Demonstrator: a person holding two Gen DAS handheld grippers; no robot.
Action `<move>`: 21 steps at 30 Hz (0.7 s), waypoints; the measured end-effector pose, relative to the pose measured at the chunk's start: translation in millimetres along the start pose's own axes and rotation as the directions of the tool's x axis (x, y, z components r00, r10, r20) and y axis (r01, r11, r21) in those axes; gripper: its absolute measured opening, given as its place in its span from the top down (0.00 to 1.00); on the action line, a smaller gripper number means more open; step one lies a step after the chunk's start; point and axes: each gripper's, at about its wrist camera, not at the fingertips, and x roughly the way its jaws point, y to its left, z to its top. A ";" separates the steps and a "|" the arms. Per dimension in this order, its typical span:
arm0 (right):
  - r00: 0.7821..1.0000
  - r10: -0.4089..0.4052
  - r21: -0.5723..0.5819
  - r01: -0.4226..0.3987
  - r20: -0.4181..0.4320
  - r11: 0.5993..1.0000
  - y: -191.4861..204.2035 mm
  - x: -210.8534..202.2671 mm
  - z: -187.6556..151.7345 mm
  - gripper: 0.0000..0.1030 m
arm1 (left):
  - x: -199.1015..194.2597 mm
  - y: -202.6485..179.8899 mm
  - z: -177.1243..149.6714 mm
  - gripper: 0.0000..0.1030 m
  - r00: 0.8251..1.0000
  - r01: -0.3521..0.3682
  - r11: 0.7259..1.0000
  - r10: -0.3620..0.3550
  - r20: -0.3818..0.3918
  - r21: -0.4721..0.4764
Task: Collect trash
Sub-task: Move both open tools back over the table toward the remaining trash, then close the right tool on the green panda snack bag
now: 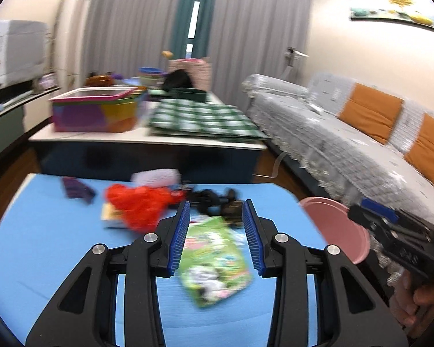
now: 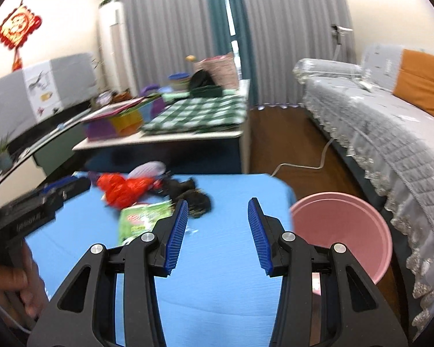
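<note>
Trash is scattered on the blue table (image 1: 58,245), the green packet (image 1: 214,260) below the left gripper (image 1: 216,237). Both grippers are held partly open, empty. The slippery packet could be pinched badly and dropped short of the pink bin (image 2: 347,231).

Both wrist views look forward and slightly down, close over the blue tabletop (image 1: 43,245) (image 2: 225,260). Left view faces the litter; right view sits further right. Both share the pink bin (image 1: 335,225) (image 2: 344,231), curtains and sofa.

Grey-covered sofa (image 2: 384,121) with orange cushions (image 1: 370,111); checked cloth (image 1: 199,118) and coloured box (image 1: 95,110) on low table (image 1: 147,137); curtains (image 2: 173,23) drawn.
</note>
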 end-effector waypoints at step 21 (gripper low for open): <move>0.904 0.257 0.214 -0.192 -0.340 0.958 83.5 96.7 -78.4 0.57 | -19.1 78.4 -9.4 0.64 0.994 -0.106 0.990 0.109 0.022 -0.092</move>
